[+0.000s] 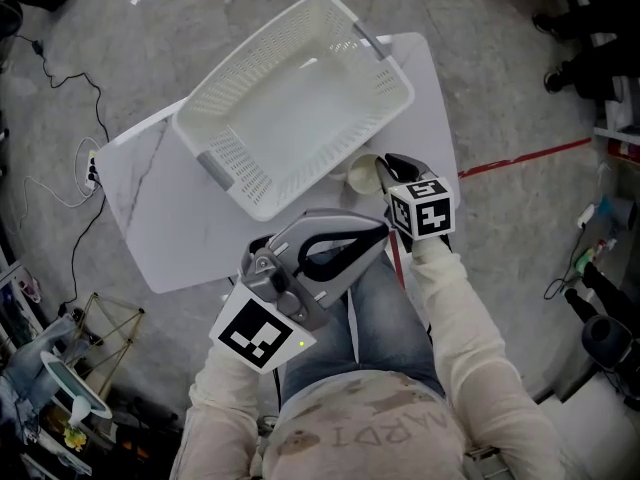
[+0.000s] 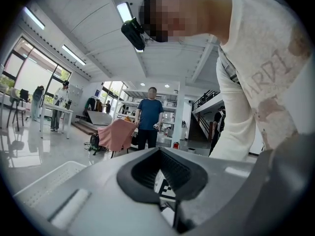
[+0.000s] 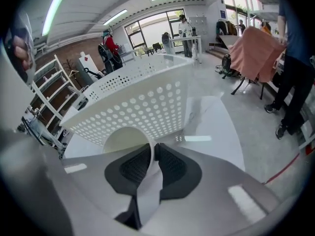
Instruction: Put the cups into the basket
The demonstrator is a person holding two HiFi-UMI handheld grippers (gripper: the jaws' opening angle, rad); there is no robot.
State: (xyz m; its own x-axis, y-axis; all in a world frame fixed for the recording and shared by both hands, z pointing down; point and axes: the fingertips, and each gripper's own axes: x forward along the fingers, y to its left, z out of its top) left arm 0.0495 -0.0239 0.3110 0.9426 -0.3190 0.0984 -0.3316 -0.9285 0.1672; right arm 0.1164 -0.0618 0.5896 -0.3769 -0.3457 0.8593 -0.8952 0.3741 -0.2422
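pinches half-hidden cup (image 1: 360, 175) rim with right gripper (image 3: 152, 151) beside basket (image 1: 300, 98) by counter's (image 1: 160, 218) near right corner; left gripper (image 1: 383, 235) agape, empty.

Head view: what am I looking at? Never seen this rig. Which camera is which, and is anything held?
It looks down from the person's head. No robot arm: a person holds a two-jaw gripper in each hand. The other two pictures come from cameras riding on those grippers. The white basket sits empty on the white table. The right gripper pinches the wall of a pale cup beside the basket. The left gripper, near the person's lap, has jaws apart and holds nothing.
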